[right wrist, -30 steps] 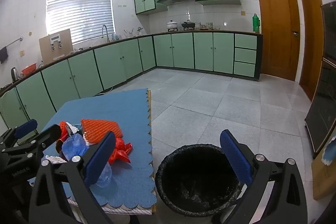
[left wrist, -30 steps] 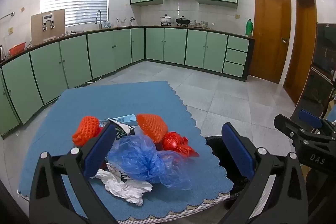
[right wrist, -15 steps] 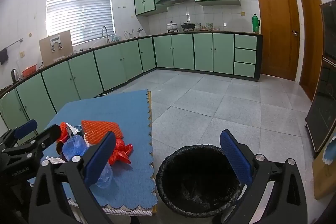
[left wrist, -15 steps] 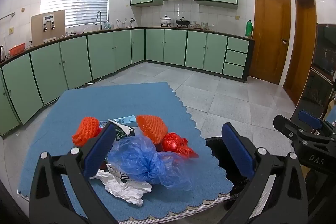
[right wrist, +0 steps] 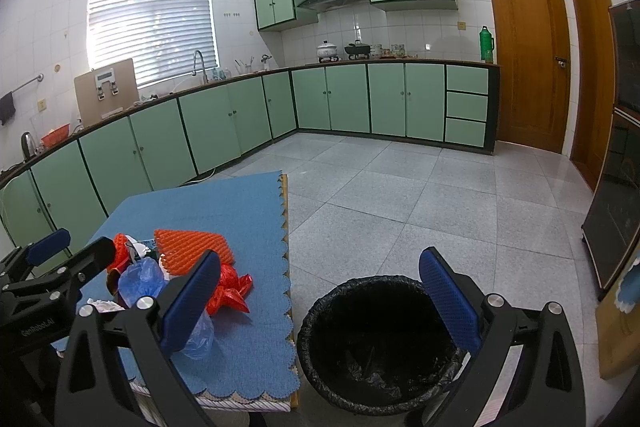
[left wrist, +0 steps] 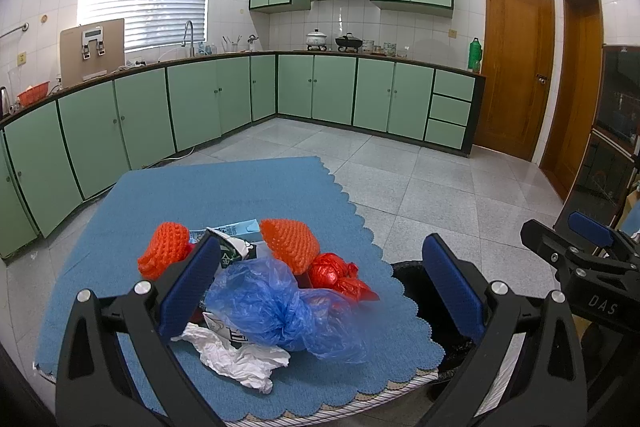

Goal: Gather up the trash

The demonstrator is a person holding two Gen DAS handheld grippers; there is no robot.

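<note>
Here, left gripper (left wrist: 320,283) jaws wide apart above trash pile (left wrist: 276,291), right gripper (right wrist: 320,291) agape, empty, over bin (right wrist: 316,311).

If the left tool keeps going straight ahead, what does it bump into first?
Most likely the blue plastic bag, which lies right between the open fingers of the left tool on the table's blue mat. How far off it is cannot be judged exactly.
</note>
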